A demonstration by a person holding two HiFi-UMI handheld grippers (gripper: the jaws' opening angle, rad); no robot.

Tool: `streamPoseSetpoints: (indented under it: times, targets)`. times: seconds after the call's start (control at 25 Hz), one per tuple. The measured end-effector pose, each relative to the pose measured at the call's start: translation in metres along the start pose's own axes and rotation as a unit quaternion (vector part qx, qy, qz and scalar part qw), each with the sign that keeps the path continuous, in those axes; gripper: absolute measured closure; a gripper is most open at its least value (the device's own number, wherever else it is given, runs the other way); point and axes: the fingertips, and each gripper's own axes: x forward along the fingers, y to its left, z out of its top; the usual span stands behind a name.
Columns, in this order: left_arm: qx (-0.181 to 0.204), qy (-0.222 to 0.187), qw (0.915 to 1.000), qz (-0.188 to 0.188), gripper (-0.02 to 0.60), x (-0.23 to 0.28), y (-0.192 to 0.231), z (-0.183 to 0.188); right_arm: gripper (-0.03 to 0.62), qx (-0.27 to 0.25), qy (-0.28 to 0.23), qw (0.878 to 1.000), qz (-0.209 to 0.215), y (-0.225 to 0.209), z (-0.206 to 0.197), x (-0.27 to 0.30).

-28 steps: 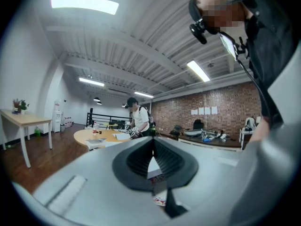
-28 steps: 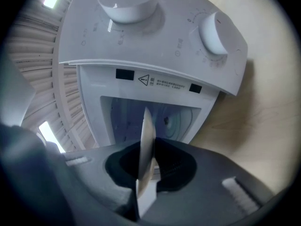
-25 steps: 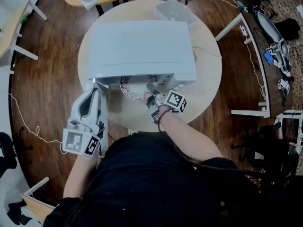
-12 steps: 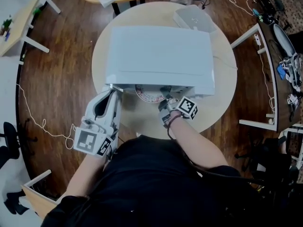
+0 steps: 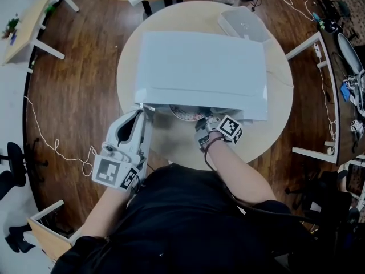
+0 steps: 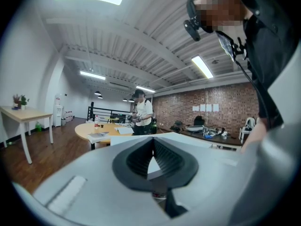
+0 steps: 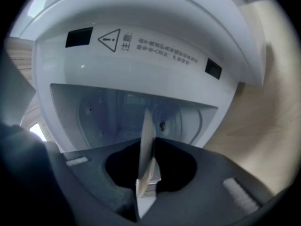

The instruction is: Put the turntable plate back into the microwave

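Right claw (image 7: pixel 149 147) pinched on turntable plate (image 7: pixel 146 126) rim. Plate stands edge-on ahead of claw, microwave (image 7: pixel 141 55) mouth just beyond. Left claw (image 6: pixel 153 142) closed, empty. Plate likely glass or ceramic: stiff, heavyish, slick, breakable. Rim grip suits; hold firm, set down gently.

A white microwave (image 5: pixel 202 73) sits on the round tabletop (image 5: pixel 171 147). The right claw (image 5: pixel 206 119) is at its front edge, beside a sliver of turntable plate (image 5: pixel 185 115) — the left claw (image 5: pixel 142 111) points at its left front corner.
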Motion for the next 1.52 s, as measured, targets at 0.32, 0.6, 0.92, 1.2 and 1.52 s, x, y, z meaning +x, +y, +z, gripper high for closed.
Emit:
streamPoseSetpoints:
  times: [0.32, 0.6, 0.92, 1.2, 1.52]
  targets:
    - [0.005, 0.004, 1.0000, 0.004, 0.575, -0.002, -0.001, 0.000, 0.559, 0.005, -0.020, 1.000, -0.002, -0.001, 0.007, 0.011]
    - [0.007, 0.005, 0.9999, 0.006, 0.575, -0.002, -0.005, -0.001, 0.559, 0.004, -0.029, 1.000, -0.009, 0.001, 0.012, 0.022]
    - [0.003, 0.015, 0.9997, 0.017, 0.575, -0.004, -0.007, -0.012, 0.559, 0.014, -0.050, 0.998, -0.024, -0.007, 0.016, 0.030]
    - [0.007, 0.019, 0.9994, 0.028, 0.575, -0.007, -0.004, -0.010, 0.559, 0.013, -0.060, 0.998, -0.033, -0.010, 0.018, 0.042]
    - [0.004, 0.026, 0.9990, 0.036, 0.575, -0.006, -0.002, -0.014, 0.559, 0.020, -0.091, 0.995, -0.031, -0.011, 0.025, 0.045]
